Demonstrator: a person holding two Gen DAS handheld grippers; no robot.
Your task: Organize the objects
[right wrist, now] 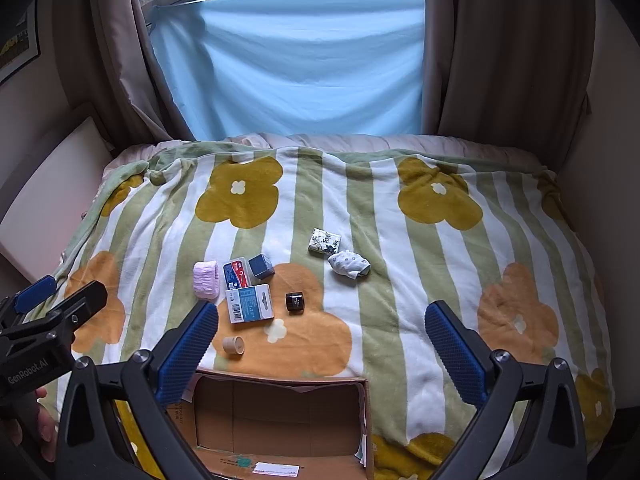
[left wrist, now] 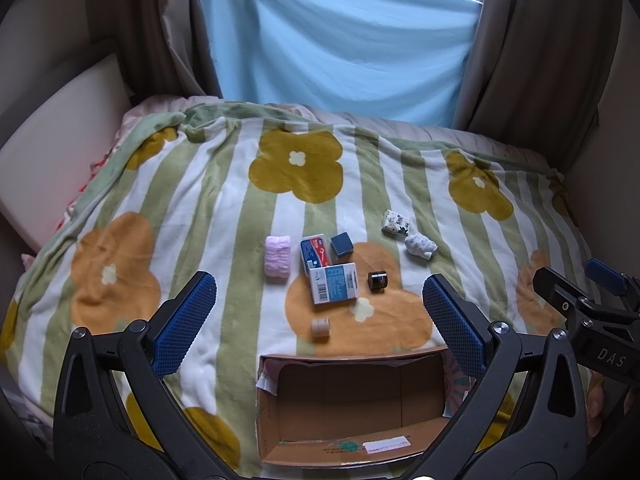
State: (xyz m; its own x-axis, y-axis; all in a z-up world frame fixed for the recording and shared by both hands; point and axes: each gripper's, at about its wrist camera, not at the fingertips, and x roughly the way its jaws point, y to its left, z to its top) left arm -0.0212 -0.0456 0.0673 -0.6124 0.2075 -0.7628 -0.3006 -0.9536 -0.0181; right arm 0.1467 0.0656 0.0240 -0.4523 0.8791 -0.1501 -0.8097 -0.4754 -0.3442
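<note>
Small objects lie on a flowered blanket: a pink cloth roll (left wrist: 277,256) (right wrist: 206,281), a red-blue box (left wrist: 314,251) (right wrist: 237,273), a dark blue cube (left wrist: 341,243) (right wrist: 261,266), a white-blue box (left wrist: 333,283) (right wrist: 249,303), a black jar (left wrist: 377,281) (right wrist: 295,302), a beige tape roll (left wrist: 321,328) (right wrist: 233,345), a patterned packet (left wrist: 396,223) (right wrist: 324,241) and a rolled sock (left wrist: 420,245) (right wrist: 349,264). An empty cardboard box (left wrist: 344,446) (right wrist: 280,436) sits nearest me. My left gripper (left wrist: 320,328) and right gripper (right wrist: 322,350) are open, empty, above the box.
The blanket (left wrist: 224,184) (right wrist: 400,280) covers a bed. A blue sheet (left wrist: 340,40) (right wrist: 288,64) and brown curtains hang behind it. A cream headboard (left wrist: 60,140) stands at the left. The right gripper shows at the left wrist view's right edge (left wrist: 592,300).
</note>
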